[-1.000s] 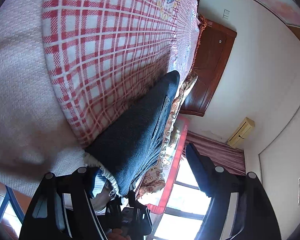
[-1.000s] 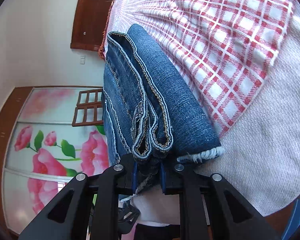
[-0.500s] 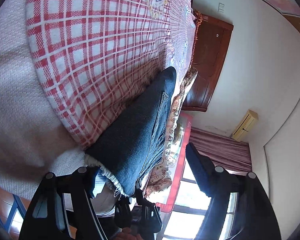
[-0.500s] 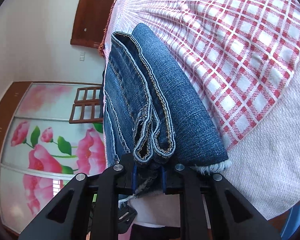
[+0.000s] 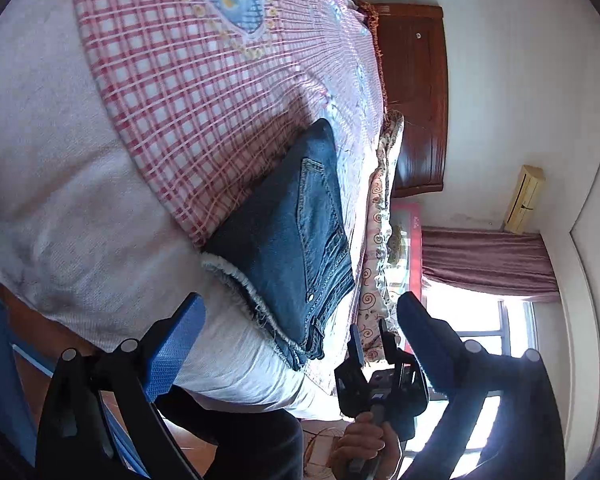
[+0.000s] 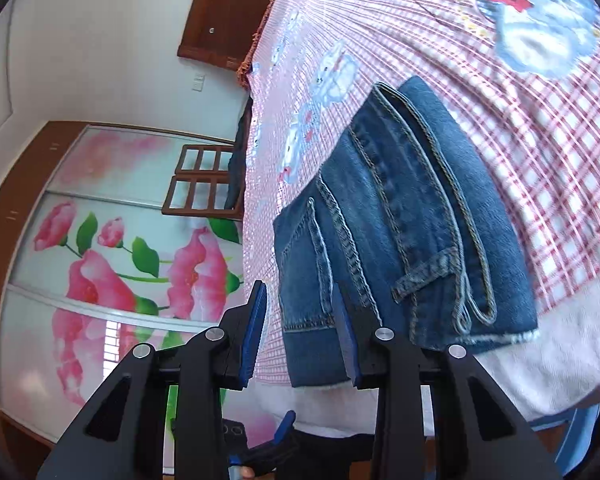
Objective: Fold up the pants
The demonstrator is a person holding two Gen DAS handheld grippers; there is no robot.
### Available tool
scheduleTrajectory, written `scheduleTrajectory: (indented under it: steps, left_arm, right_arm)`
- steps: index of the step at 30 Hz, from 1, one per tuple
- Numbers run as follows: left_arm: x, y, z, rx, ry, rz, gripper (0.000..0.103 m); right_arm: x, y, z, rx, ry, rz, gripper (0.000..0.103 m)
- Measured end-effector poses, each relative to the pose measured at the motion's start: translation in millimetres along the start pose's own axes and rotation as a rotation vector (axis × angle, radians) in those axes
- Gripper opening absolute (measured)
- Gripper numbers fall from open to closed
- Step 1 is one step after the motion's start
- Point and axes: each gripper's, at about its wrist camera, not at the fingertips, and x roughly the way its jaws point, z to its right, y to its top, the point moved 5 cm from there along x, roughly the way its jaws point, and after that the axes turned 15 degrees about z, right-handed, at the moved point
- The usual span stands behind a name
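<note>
Both grippers have just let go of the jeans (image 6: 403, 216), which now lie as a compact folded stack on the checked blanket (image 5: 204, 92) near the edge of the bed (image 5: 84, 240). A second ago the right gripper (image 6: 300, 332) was pinched on the near edge of the stack and the left gripper (image 5: 300, 320) had the frayed hem against its left finger; now both sit higher and farther back, and the whole bundle shows in front of them with a back pocket on top in the left view and the waistband seams and a belt loop on top in the right view. That reads as the last fold being set down, so the task looks finished or very nearly so, with at most a small tidy of the frayed hem (image 5: 236, 288) left, which sticks out on the side nearest the fingers. The left gripper's jaws have just been opening and stand spread wide, with nothing between them: the jeans lie ahead of the fingertips and between their lines of sight, but clear of both pads. The right gripper's jaws have also just been opening, though only part way; the near corner of the stack appears in the gap between its two blue pads (image 6: 256, 332), but the pads do not seem to press on the denim, so I judge it released. In the left view the right gripper appears just past the near end of the stack, held by a hand (image 5: 363, 440).
</note>
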Motion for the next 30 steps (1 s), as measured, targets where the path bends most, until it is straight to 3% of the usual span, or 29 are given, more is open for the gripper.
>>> scheduleTrajectory:
  steps: [5, 8, 10, 13, 15, 22, 25, 27, 30]
  left_arm:
    - [42, -3, 63, 0.185, -0.100, -0.054, 0.099]
    - [80, -9, 78, 0.284, -0.090, -0.084, 0.099]
    - [103, -6, 66, 0.292, -0.017, -0.079, 0.099]
    - [116, -1, 51, 0.289, 0.022, -0.077, 0.099]
    - [119, -1, 54, 0.308, 0.048, -0.092, 0.099]
    - [132, -7, 58, 0.318, 0.088, -0.112, 0.099]
    - [138, -9, 63, 0.337, 0.091, -0.108, 0.099]
    - [143, -11, 65, 0.347, 0.093, -0.105, 0.099]
    - [147, -11, 63, 0.352, 0.094, -0.105, 0.099]
  right_arm:
    - [54, 15, -26, -0.020, 0.058, -0.006, 0.033]
    - [82, 24, -34, -0.040, 0.067, -0.004, 0.033]
    - [96, 28, -29, -0.047, 0.043, -0.009, 0.033]
    - [112, 36, -2, -0.121, -0.115, -0.021, 0.032]
    - [110, 43, 24, -0.041, -0.107, -0.022, 0.000]
    - [60, 52, 56, -0.012, -0.218, 0.070, 0.000]
    - [35, 44, 49, -0.051, -0.235, 0.070, 0.004]
    - [22, 30, 35, -0.053, -0.171, 0.055, 0.009]
    - [20, -3, 21, -0.067, -0.101, -0.041, 0.039]
